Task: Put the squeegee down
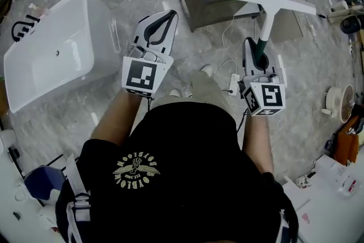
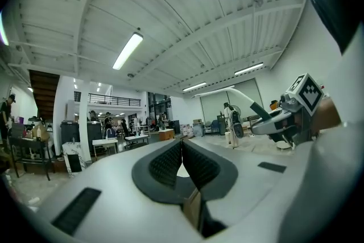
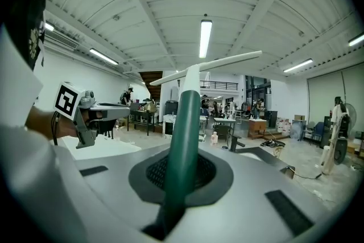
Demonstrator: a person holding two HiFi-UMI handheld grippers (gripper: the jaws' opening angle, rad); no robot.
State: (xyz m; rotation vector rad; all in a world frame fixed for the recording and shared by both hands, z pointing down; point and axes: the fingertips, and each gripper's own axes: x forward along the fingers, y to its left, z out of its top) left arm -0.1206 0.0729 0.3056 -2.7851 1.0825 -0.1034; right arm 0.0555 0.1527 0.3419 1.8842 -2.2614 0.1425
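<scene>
Right gripper (image 1: 257,53) jaws clamped on green handle of squeegee (image 1: 266,15), blade held in air over floor, near dark cabinet (image 1: 205,5). Left gripper (image 1: 162,24) jaws closed, empty. Risks: top-heavy blade pivoting in grip, clipping cabinet edge, bouncing if released high.

Ceiling strip lights (image 3: 205,37) give bright, even, cool light, glaring white in both gripper views. Those views bulge fisheye-style and blacken at the corners; the head view is sharp.
</scene>
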